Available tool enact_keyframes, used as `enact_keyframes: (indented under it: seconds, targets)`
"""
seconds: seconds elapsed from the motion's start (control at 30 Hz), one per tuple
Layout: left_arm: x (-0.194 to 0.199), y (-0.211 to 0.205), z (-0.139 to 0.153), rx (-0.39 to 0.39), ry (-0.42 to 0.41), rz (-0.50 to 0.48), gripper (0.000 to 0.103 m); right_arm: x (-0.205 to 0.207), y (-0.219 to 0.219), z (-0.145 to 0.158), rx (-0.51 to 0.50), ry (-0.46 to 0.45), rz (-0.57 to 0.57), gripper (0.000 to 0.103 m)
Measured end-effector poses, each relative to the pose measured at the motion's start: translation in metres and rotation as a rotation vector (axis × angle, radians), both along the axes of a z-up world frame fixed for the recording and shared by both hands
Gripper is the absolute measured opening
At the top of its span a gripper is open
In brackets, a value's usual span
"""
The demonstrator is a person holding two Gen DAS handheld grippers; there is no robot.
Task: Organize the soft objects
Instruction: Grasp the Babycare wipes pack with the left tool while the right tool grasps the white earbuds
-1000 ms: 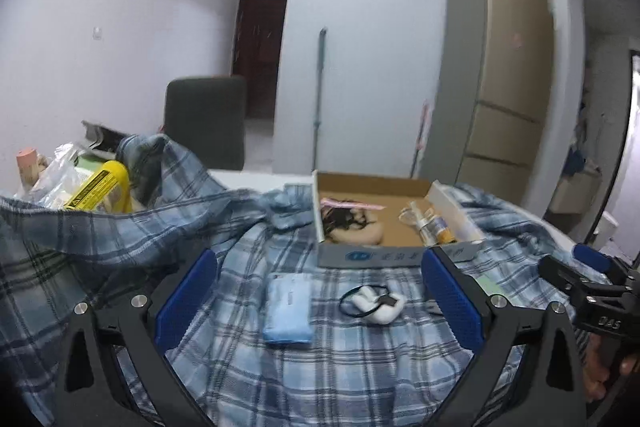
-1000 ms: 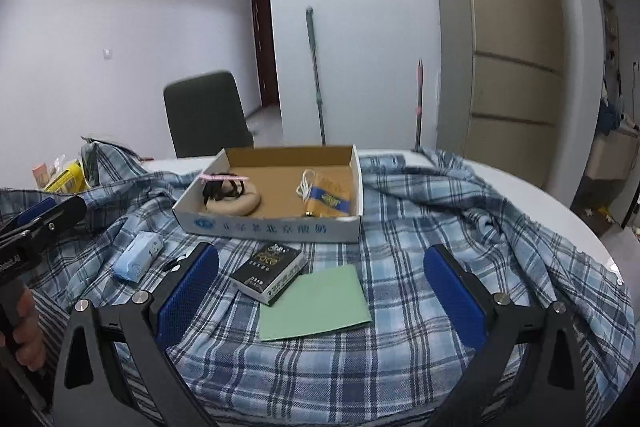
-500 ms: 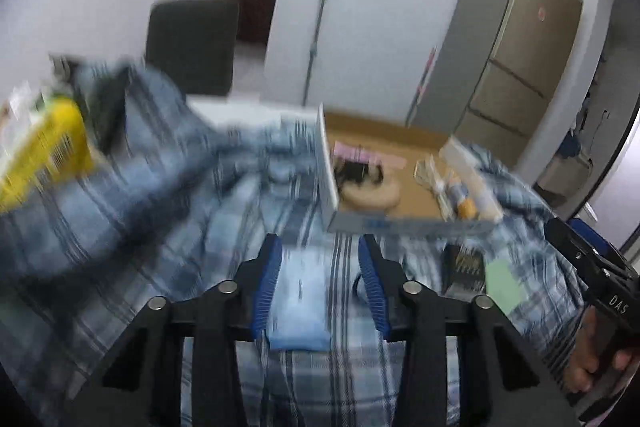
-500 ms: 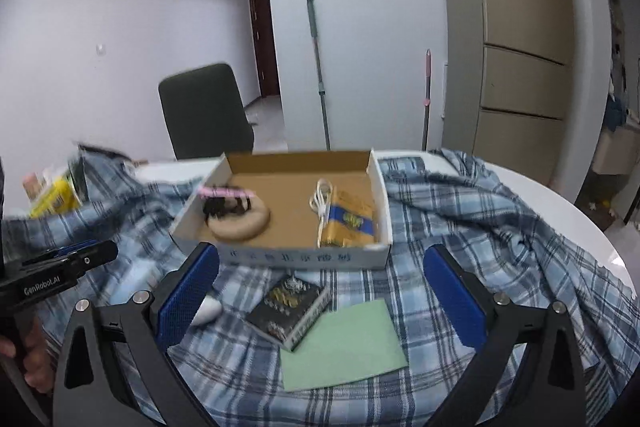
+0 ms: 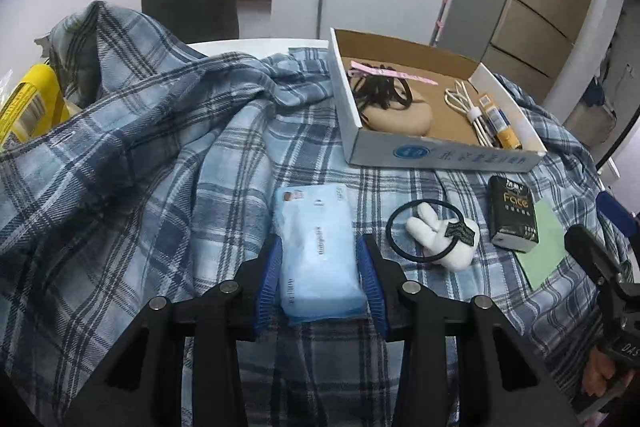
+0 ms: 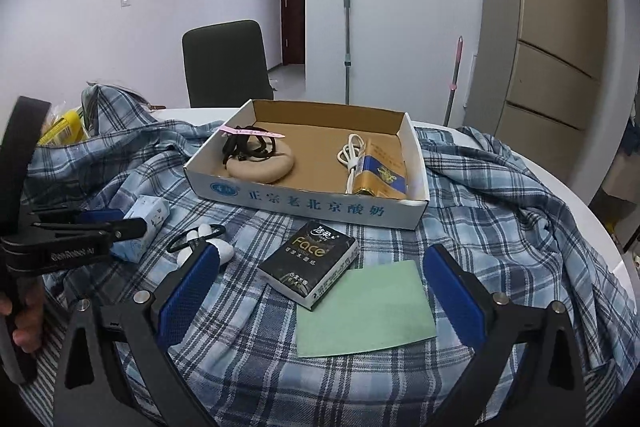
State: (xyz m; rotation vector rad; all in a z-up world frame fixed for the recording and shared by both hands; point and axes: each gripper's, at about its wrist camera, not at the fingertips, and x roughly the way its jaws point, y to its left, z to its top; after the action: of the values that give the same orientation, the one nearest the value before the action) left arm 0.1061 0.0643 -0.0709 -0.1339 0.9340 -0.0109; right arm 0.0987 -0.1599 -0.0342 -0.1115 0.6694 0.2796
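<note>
Tissue pack (image 5: 318, 251) now pinched between my left gripper (image 5: 320, 277) pads; a second ago those jaws were spread wide, pack lying ahead on the plaid cloth (image 5: 160, 163). Right gripper (image 6: 320, 291) spread, unchanged, black tissue box (image 6: 310, 263) between its fingers.

Both wrist views look forward, low over the shared cardboard box (image 5: 440, 159).
</note>
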Motion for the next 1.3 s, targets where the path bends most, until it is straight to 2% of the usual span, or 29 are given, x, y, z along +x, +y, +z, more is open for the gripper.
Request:
enact_keyframes:
  seconds: [0.1, 0.27, 0.37, 0.47, 0.53, 0.7, 0.8, 0.9, 1.03, 1.1, 1.27, 1.3]
  targets:
    - [-0.003, 0.002, 0.003, -0.007, -0.019, 0.007, 0.042, 0.001, -0.002, -0.001, 0.003, 0.006, -0.007, 0.102]
    - [0.006, 0.004, -0.008, -0.005, 0.052, 0.013, 0.042, 0.000, -0.001, -0.001, -0.001, 0.007, -0.002, 0.102]
    - [0.005, 0.003, -0.008, -0.002, 0.050, 0.010, 0.042, 0.000, 0.000, -0.002, -0.007, 0.004, 0.004, 0.102]
    - [0.005, -0.003, -0.009, 0.027, 0.046, -0.001, 0.033, 0.000, 0.001, -0.002, -0.007, 0.003, 0.003, 0.102]
    - [-0.001, -0.007, -0.002, 0.035, -0.008, -0.019, 0.033, 0.000, -0.001, -0.001, 0.001, 0.004, -0.002, 0.101]
    - [-0.047, -0.022, 0.041, 0.066, -0.353, -0.075, 0.033, 0.002, -0.006, 0.000, 0.033, 0.015, -0.006, 0.097]
    - [-0.062, -0.027, 0.052, 0.066, -0.472, -0.088, 0.033, 0.004, 0.001, 0.001, 0.046, 0.032, 0.044, 0.090]
    - [-0.063, -0.026, 0.055, 0.044, -0.500, -0.084, 0.033, 0.006, 0.017, 0.001, 0.029, 0.076, 0.111, 0.081]
    - [-0.062, -0.019, 0.056, 0.022, -0.493, -0.057, 0.033, 0.013, 0.041, -0.005, 0.023, 0.163, 0.206, 0.076]
    - [-0.062, -0.015, 0.056, 0.012, -0.491, -0.048, 0.033, 0.016, 0.054, -0.010, 0.009, 0.194, 0.242, 0.069]
    - [-0.065, -0.012, 0.054, 0.013, -0.492, -0.040, 0.033, 0.024, 0.077, -0.022, -0.038, 0.218, 0.302, 0.058]
    - [-0.065, -0.012, 0.054, 0.015, -0.492, -0.041, 0.033, 0.026, 0.080, -0.026, -0.048, 0.226, 0.305, 0.052]
